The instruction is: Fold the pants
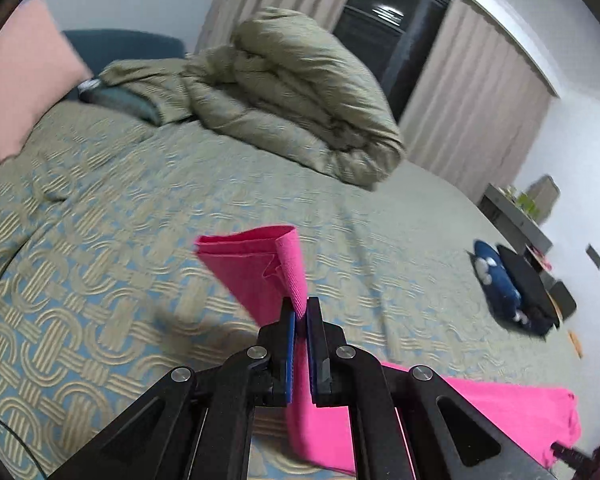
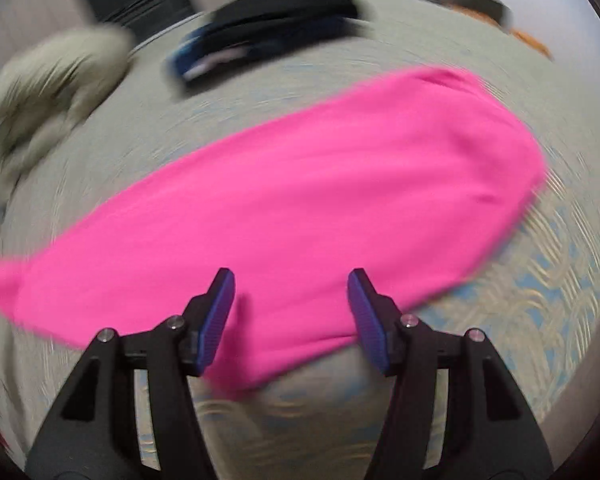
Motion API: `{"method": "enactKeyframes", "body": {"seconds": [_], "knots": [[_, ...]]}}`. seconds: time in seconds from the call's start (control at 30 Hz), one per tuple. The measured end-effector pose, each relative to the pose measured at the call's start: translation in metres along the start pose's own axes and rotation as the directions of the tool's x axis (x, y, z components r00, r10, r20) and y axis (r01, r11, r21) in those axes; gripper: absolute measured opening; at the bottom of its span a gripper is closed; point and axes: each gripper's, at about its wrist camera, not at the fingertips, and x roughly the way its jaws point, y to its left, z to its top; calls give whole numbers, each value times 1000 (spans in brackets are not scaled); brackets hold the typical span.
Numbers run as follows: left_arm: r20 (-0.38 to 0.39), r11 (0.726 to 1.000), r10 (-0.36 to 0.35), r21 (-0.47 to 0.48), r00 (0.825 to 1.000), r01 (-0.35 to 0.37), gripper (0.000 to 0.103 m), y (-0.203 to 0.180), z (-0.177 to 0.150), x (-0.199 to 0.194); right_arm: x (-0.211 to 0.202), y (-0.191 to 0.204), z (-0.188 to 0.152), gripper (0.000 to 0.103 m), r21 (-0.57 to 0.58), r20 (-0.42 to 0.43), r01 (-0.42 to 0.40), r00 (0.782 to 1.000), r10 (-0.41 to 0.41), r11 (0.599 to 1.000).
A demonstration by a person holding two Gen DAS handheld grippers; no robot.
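Left tool (image 1: pixel 301 308) pinches the bright pink knit pants (image 1: pixel 256 272), lifting one end; right tool (image 2: pixel 291 280) spread, empty; folding barely begun.

Left gripper (image 1: pixel 301 312): matte black linkage arms with triangular cut-outs, round silver pivot screws at each joint, blue ribbed pads lining the inner faces of the jaws. Right gripper (image 2: pixel 291 280): same build, black arms, silver screws, blue ribbed pads (image 2: pixel 220 316). Frames blurred; no markings legible.
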Motion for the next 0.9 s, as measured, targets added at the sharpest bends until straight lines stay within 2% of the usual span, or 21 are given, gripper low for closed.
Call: {"method": "enactKeyframes", "body": {"seconds": [0.17,0.23,0.43,0.53,0.7,0.8,0.87,0.9], "knots": [[-28,994,-45,101,999,47,4,-55,-7,4,-17,-57,22,61,172,67,-33,998,22,985],[-54,986,-85,139,995,92,4,-84,-15,7,-21,-77,24,61,243,70,-46,997,30,969],[-134,952,-174,230,976,202,4,-155,-42,23,-30,-144,10,61,465,117,-168,985,128,869],[-192,934,-214,246,958,258,4,-186,-60,35,-24,-168,10,66,526,136,-267,964,230,807],[-292,900,-264,268,919,344,4,-232,-97,52,-5,-173,34,68,531,179,-367,930,322,764],[-359,868,-261,318,896,380,4,-255,-123,55,14,-173,50,68,568,168,-367,928,333,737],[-376,856,-250,346,892,385,4,-258,-134,51,16,-169,56,56,573,179,-345,938,298,744],[-384,852,-241,356,891,383,5,-258,-137,49,15,-168,58,20,567,170,-312,950,263,762]]}}
